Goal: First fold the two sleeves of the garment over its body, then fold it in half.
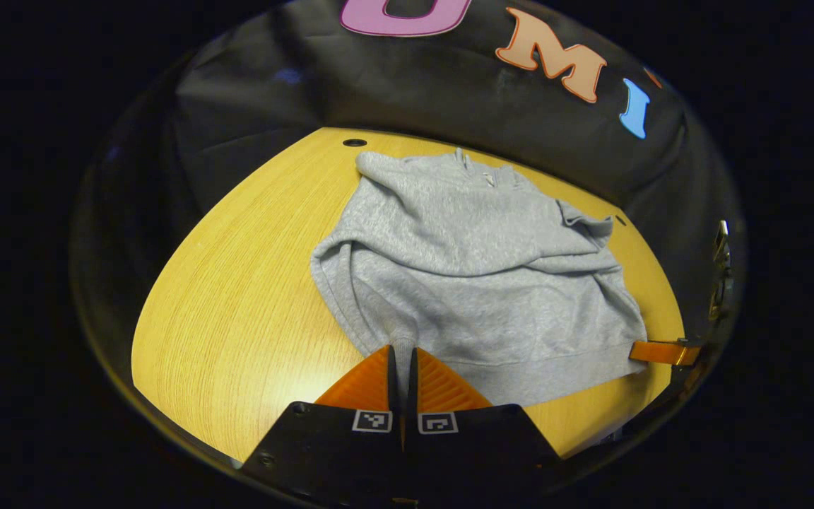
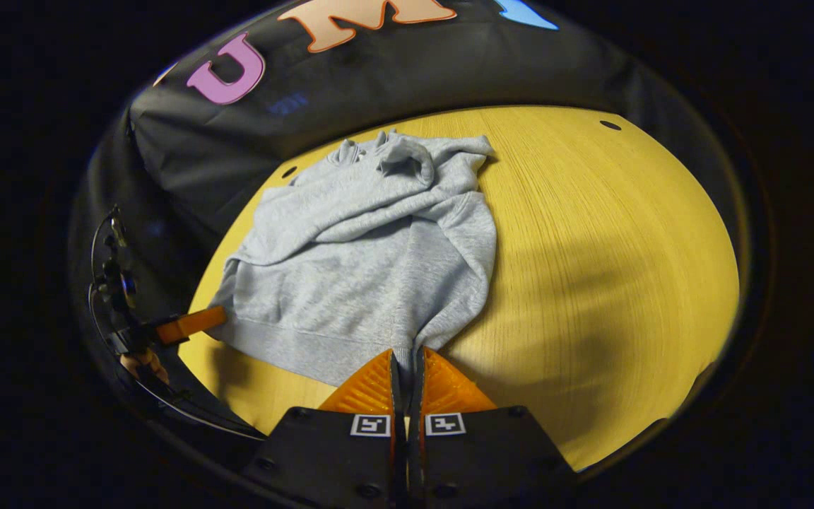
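Left tongs (image 1: pixel 401 353) at bottom centre pinch the near hem of the grey sweatshirt (image 1: pixel 470 268), which lies mid-frame on the wooden tabletop (image 1: pixel 237 297), sleeves folded across its body. Right tongs (image 2: pixel 405 357) likewise pinch its hem.

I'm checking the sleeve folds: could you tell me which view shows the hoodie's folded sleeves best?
The right gripper view: the hoodie lies with one sleeve crossing its chest. The left gripper view shows that sleeve too, more bunched.
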`<state>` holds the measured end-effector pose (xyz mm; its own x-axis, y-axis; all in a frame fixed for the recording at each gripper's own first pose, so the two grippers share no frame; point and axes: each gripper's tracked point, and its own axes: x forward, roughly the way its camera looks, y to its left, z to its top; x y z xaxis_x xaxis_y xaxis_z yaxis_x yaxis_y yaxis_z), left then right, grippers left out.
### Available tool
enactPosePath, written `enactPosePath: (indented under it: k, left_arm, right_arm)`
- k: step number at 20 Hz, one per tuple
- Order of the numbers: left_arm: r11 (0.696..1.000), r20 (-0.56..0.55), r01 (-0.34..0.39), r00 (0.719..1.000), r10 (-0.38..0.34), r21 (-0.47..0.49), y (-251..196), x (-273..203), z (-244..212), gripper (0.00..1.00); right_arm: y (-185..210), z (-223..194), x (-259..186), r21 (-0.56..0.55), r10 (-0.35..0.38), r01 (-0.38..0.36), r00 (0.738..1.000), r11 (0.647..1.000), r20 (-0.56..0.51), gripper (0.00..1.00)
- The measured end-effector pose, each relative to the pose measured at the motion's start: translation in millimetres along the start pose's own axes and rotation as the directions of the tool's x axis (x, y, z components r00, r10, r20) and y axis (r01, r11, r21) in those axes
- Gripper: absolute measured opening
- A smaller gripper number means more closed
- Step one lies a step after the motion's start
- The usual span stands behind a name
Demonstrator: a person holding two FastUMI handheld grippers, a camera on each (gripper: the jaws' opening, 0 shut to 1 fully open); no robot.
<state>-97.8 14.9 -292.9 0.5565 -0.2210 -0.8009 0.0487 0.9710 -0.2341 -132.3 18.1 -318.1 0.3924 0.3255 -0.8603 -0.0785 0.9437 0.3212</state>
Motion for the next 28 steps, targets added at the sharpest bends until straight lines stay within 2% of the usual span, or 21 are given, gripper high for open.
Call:
enactPosePath:
  k: [7,11,16,23,28]
  left_arm:
    - [0.998,0.05,0.054,0.997,-0.051,-0.045,-17.2,-16.5,41.7,0.0]
    - [0.996,0.097,0.073,0.993,-0.068,-0.046,-22.5,-19.8,69.2,0.0]
    - [0.992,0.14,0.099,0.986,-0.088,-0.076,-23.3,-15.4,107.0,0.0]
    - [0.992,0.187,0.103,0.979,-0.087,-0.076,-21.6,16.6,162.0,0.0]
    - [0.994,0.136,0.087,0.988,-0.079,-0.059,-22.7,57.6,181.5,0.0]
  right_arm:
    - [29.1,57.6,-24.2,0.117,0.116,-0.126,0.989,0.985,0.088,0.04]
    - [38.1,88.8,-37.6,0.169,0.162,-0.184,0.977,0.968,0.137,0.04]
    - [47.2,137.6,-31.4,0.215,0.189,-0.231,0.962,0.949,0.198,0.04]
    - [42.5,190.6,-3.8,0.268,0.182,-0.236,0.96,0.934,0.213,0.04]
    - [28.0,214.3,33.8,0.367,0.139,-0.197,0.974,0.909,0.177,0.04]
